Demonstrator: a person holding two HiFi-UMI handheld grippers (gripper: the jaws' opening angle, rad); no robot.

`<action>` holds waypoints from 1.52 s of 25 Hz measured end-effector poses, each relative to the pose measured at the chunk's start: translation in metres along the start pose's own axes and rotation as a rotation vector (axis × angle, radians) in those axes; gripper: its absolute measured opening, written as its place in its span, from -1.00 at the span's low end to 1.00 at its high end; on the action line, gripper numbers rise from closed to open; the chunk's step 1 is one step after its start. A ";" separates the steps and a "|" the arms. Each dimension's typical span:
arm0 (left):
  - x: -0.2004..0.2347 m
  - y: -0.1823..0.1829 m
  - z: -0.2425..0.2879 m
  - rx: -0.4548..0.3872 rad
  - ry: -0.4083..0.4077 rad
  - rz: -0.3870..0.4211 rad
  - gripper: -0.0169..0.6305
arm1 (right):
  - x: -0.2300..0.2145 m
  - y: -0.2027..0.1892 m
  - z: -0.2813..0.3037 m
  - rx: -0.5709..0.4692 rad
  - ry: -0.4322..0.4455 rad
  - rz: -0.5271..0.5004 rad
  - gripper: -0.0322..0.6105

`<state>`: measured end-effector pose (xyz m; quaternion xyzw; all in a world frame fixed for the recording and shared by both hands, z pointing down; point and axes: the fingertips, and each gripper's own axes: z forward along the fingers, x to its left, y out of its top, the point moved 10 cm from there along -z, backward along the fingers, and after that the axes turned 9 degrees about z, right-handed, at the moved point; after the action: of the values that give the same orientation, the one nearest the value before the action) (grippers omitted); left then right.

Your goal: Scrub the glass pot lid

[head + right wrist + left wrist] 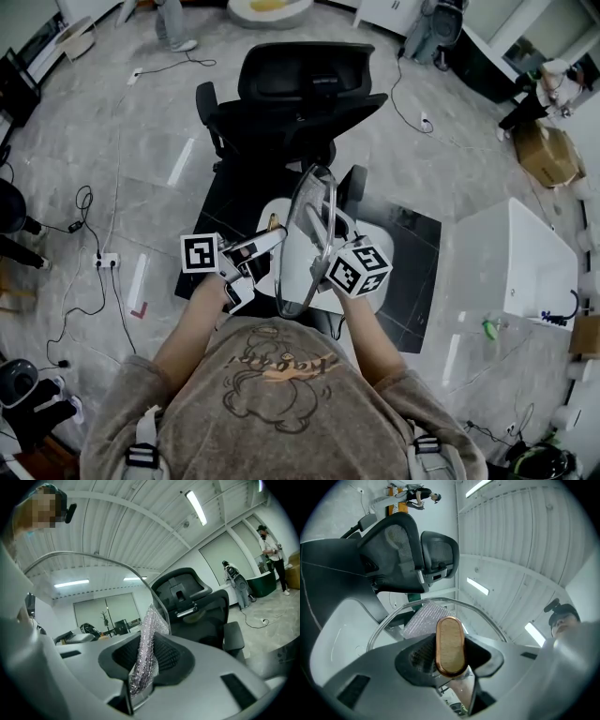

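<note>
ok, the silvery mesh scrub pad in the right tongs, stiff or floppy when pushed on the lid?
Probably floppy: the silvery mesh scrub pad stands thin and slightly bent above the right tongs. Likely light, since a pinch at its lower edge holds it up. Its knobbly weave should grip rather than slide on the round glass pot lid.
</note>
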<state>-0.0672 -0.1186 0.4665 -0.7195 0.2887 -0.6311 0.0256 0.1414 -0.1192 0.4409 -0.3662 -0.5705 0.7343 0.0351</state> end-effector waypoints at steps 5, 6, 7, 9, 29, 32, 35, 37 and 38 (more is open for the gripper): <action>0.000 0.004 -0.004 -0.056 -0.027 -0.030 -0.40 | -0.004 -0.021 0.014 0.070 0.003 -0.020 -0.61; 0.000 0.005 -0.004 -0.064 -0.026 -0.030 -0.40 | -0.005 -0.026 0.016 0.089 0.003 -0.020 -0.61; 0.000 0.006 -0.005 -0.073 -0.025 -0.030 -0.40 | -0.007 -0.031 0.019 0.109 0.002 -0.017 -0.61; 0.001 0.008 -0.007 -0.095 -0.022 -0.027 -0.40 | -0.009 -0.042 0.023 0.149 0.003 -0.004 -0.61; 0.026 0.011 -0.027 -0.210 0.043 -0.085 -0.40 | 0.011 -0.087 -0.007 0.360 0.166 0.112 -0.61; 0.028 0.012 -0.028 -0.218 0.049 -0.088 -0.40 | 0.020 -0.087 -0.015 0.368 0.194 0.128 -0.61; 0.030 0.013 -0.029 -0.229 0.057 -0.095 -0.40 | 0.030 -0.081 -0.021 0.369 0.228 0.142 -0.61; 0.031 0.014 -0.030 -0.236 0.062 -0.096 -0.40 | 0.036 -0.075 -0.024 0.371 0.264 0.152 -0.61; 0.031 0.015 -0.030 -0.239 0.066 -0.095 -0.40 | 0.039 -0.071 -0.026 0.371 0.283 0.157 -0.61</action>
<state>-0.0997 -0.1351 0.4947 -0.7092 0.3282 -0.6159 -0.0998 0.1021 -0.0548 0.4804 -0.4960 -0.3849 0.7684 0.1242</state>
